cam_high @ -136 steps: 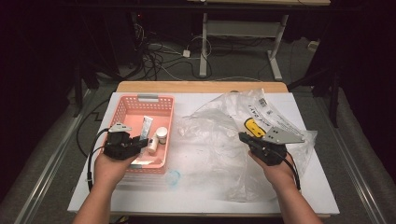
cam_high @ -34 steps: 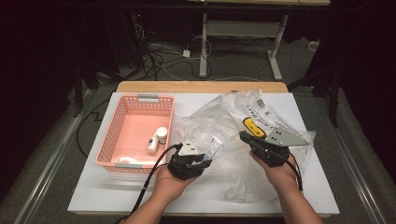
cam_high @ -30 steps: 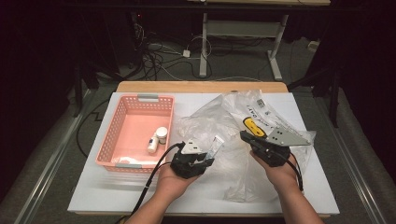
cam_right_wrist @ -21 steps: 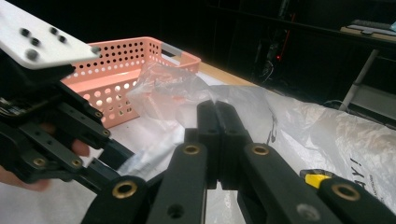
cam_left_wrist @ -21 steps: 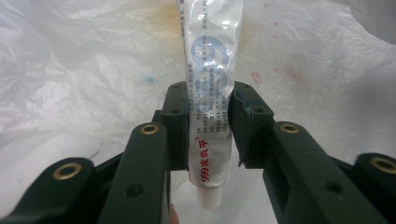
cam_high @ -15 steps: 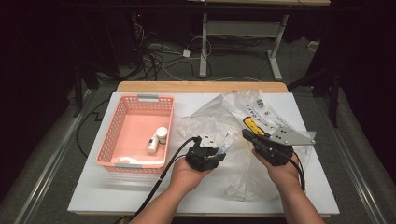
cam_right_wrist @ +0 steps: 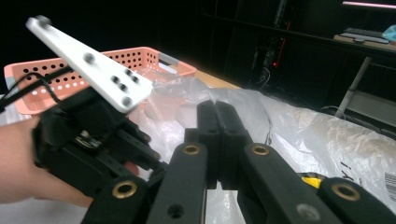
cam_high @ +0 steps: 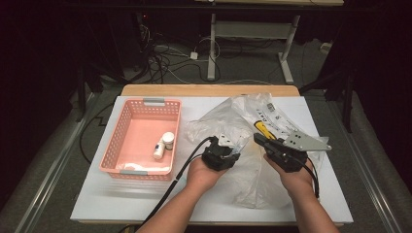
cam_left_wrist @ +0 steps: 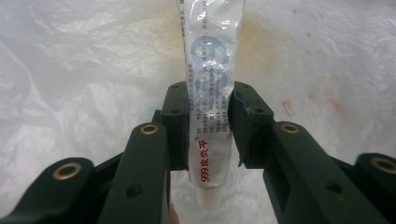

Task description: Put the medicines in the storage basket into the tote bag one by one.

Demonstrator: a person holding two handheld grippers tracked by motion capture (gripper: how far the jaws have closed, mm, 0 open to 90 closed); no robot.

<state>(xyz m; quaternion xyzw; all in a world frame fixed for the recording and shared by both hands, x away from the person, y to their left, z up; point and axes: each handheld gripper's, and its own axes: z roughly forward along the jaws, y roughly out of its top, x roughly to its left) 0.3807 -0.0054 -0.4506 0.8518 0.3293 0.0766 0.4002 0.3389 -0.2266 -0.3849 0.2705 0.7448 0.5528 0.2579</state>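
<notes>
The left gripper [cam_left_wrist: 208,116] has its fingers [cam_left_wrist: 175,126] closed narrowly on a tube [cam_left_wrist: 212,93], pads pressing both sides of its lower half; the cap end hangs toward the camera below the pads and the flat crimped end sticks out beyond them. The tube is white and silver with blue figures and red print. In the high view the left gripper [cam_high: 232,151] sits near the middle of the counter [cam_high: 145,199], over the left part of a clear plastic bag [cam_high: 228,116], the tube [cam_high: 238,147] slanting out of it toward the right. The right gripper [cam_right_wrist: 217,135] has its fingers [cam_right_wrist: 229,135] pressed fully together, pinching a fold of the bag [cam_right_wrist: 327,135]; in the high view it [cam_high: 262,140] lies just right of the left one, on the bag's right part. A yellow item [cam_high: 264,130] shows inside the bag just beyond it. At the left of the counter stands a pink basket [cam_high: 121,141], well apart from both hands, holding a small white bottle [cam_high: 168,141] and a second white item [cam_high: 159,150] beside it.
</notes>
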